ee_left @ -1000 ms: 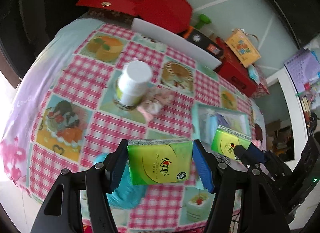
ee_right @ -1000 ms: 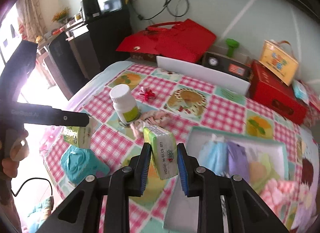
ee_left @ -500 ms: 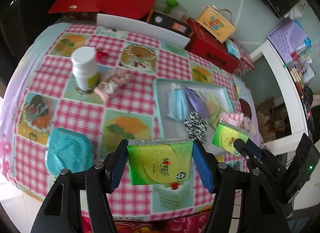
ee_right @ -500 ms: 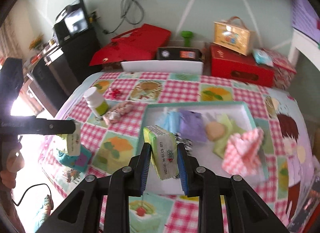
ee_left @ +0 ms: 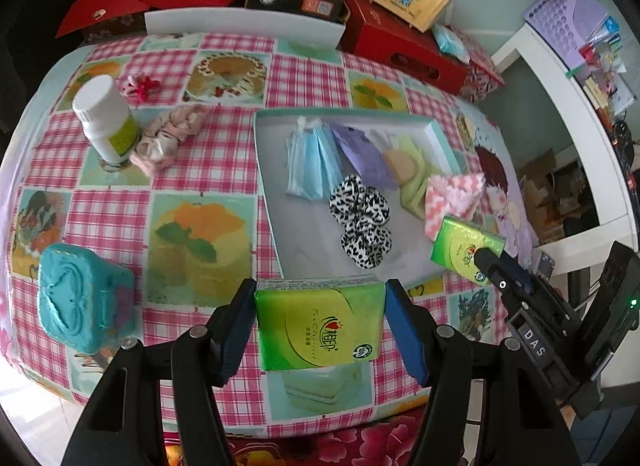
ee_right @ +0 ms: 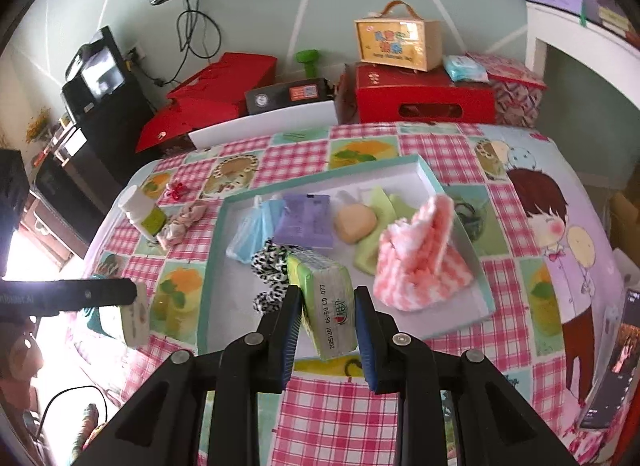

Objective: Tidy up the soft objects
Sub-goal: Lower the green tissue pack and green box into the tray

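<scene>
The left gripper (ee_left: 320, 322) is clamped broadside on a green tissue pack (ee_left: 318, 326) above the table's near edge; the right gripper (ee_right: 326, 330) pinches a second tissue pack (ee_right: 326, 302) by its narrow sides over the near rim of the teal-edged tray (ee_right: 460, 217); inside lie face masks (ee_right: 256, 229), a leopard-print scrunchie (ee_left: 362, 221) and a pink checked cloth (ee_right: 420, 262); left of the tray stands a white bottle (ee_left: 106, 119).

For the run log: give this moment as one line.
left gripper: shut on tissue pack | right gripper: shut on second tissue pack | both above tray
</scene>
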Demonstrator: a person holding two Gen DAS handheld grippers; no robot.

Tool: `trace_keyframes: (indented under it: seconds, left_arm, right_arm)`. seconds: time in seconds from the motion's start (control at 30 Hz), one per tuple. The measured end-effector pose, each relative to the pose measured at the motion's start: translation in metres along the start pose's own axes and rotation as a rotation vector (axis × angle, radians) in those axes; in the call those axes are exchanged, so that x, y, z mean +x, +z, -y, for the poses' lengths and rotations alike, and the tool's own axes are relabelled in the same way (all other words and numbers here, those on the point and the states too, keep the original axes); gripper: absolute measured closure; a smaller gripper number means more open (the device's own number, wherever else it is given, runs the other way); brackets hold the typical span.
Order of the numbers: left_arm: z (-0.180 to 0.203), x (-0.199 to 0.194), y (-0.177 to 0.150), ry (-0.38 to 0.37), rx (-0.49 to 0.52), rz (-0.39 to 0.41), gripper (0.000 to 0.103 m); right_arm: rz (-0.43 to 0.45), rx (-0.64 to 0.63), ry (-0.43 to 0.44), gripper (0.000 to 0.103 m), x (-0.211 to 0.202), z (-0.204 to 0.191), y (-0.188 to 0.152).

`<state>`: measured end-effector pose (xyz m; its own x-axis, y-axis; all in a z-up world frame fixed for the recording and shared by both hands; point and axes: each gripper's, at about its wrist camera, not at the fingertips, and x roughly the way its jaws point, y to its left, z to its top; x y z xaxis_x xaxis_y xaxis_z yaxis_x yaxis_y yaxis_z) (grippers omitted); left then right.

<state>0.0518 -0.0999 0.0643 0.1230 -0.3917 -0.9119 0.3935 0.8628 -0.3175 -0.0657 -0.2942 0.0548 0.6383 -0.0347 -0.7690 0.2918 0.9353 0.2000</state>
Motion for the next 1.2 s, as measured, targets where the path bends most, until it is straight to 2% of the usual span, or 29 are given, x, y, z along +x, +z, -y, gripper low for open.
trace_keyframes:
  seconds: [0.27,0.53,0.77,1.03,1.2]
  left_arm:
    - [0.008,0.02,0.006,0.021,-0.004,-0.017,0.038]
    - [0.011,0.029,0.031,0.015,-0.039,0.047,0.038]
    - [0.003,0.047,0.046,0.015,-0.057,0.069,0.038]
    - [0.0,0.073,0.053,-0.008,-0.043,0.065,0.038]
    - [-0.007,0.081,0.05,0.009,-0.053,0.083,0.038]
  right_arm:
    - [-0.006,0.049,0.023,0.075,0.015,0.007,0.004]
    - [-0.004,0.053,0.031,0.075,0.028,-0.004,0.021]
    - [-0.009,0.081,0.023,0.075,0.047,-0.006,0.035]
    - [-0.037,0.034,-0.033,0.075,0.064,-0.01,0.033]
    - [-0.052,0.011,-0.053,0.075,0.067,-0.012,0.028]
